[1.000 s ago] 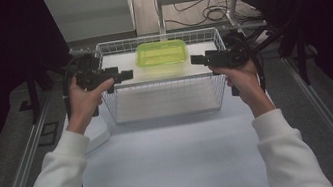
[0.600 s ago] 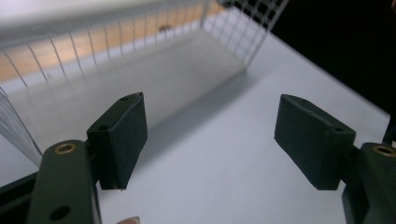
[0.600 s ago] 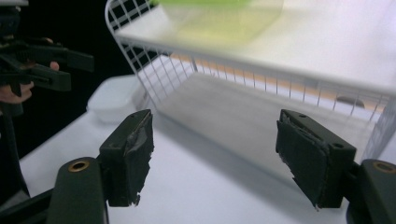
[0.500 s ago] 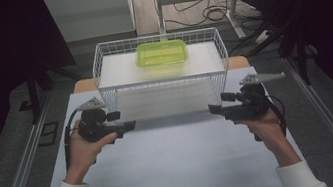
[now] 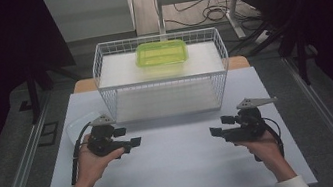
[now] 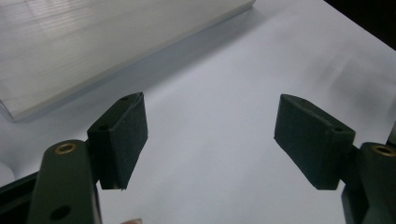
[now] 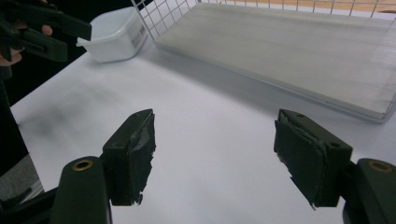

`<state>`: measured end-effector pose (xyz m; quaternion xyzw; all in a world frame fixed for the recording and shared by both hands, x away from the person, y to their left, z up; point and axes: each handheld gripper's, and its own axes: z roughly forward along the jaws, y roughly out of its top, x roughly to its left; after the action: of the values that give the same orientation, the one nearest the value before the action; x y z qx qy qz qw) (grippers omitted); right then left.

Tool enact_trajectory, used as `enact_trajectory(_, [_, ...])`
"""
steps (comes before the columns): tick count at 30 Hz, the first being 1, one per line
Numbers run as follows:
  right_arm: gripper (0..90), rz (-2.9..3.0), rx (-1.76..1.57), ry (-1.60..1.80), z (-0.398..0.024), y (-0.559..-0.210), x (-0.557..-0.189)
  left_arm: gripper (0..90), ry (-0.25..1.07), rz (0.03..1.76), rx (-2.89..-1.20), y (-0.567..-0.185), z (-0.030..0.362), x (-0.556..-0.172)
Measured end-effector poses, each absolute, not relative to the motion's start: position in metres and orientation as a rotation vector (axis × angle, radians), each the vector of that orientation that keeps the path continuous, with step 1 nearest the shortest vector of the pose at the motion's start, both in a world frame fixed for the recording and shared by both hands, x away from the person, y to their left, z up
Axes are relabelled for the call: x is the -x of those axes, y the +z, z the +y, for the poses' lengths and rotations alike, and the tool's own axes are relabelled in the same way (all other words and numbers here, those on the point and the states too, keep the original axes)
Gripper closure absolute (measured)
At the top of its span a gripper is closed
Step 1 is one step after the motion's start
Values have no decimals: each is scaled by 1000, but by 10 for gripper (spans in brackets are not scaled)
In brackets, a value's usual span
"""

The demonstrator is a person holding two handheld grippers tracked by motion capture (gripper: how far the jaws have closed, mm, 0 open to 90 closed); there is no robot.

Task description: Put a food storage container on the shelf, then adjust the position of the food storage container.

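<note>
My left gripper [image 5: 133,142] is held low over the white table [image 5: 182,172], in front of the wire basket's left end, and points right. Its jaws stand open with nothing between them [image 6: 210,140]; only bare table lies beyond. My right gripper [image 5: 214,132] mirrors it at the right and points left, also open and empty [image 7: 215,149]. The wire basket [image 5: 103,91] stands at the back of the table. A green lidded box [image 5: 161,52] rests on the white board at its top.
A white plastic tub [image 5: 74,128] sits just behind the left hand, also seen as a white tub [image 7: 114,35] beside the basket corner. A metal rail [image 5: 20,172] runs along the left side of the table. Open table surface lies between the two grippers.
Both hands have dropped from the basket's upper sides and pulled back toward the person, and are now low over the table in front of it. Both pairs of jaws stayed open.
</note>
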<state>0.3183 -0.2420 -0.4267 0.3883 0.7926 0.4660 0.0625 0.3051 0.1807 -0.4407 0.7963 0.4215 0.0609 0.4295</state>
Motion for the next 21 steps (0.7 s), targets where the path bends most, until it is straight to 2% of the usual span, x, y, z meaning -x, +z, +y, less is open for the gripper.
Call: enact_trajectory(21, [298, 2420, -1203, 1371, -233, -439, -315, 245, 168, 1069, -2010, -443, 184, -304])
